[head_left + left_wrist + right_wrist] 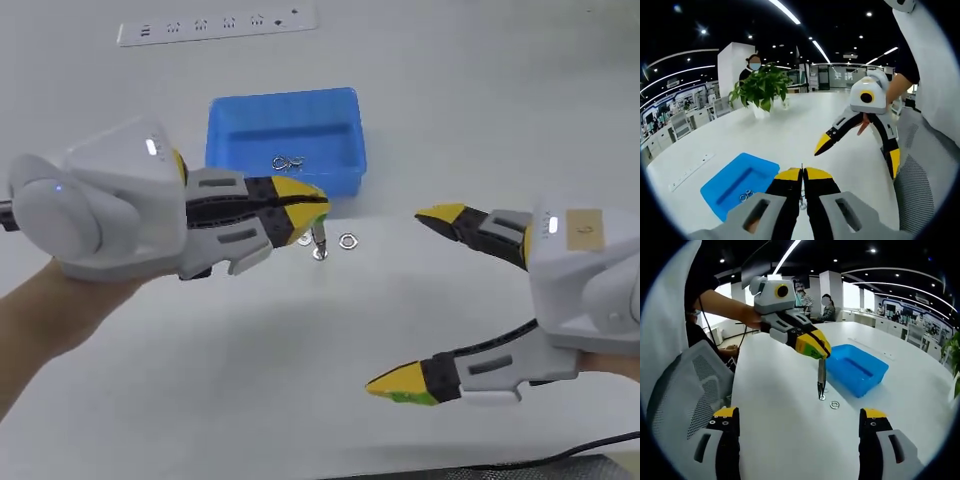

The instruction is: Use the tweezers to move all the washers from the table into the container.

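Right gripper (395,300) idles, jaws spread wide, holding nothing. Left gripper (320,208) is clamped on the tweezers (319,238), tips down below its jaws, just beside a washer (347,241) on the table. Looks like the pickup step. Next it needs a clean pinch, a lift, then a short carry to the container (285,102) just beyond those jaws.

- Open-plan office: rows of desks (900,322), long ceiling light strips (785,11).
- Big white table (300,380), mesh chair (685,385), potted plant (762,87).
- People (827,307) sit further back among the desks.
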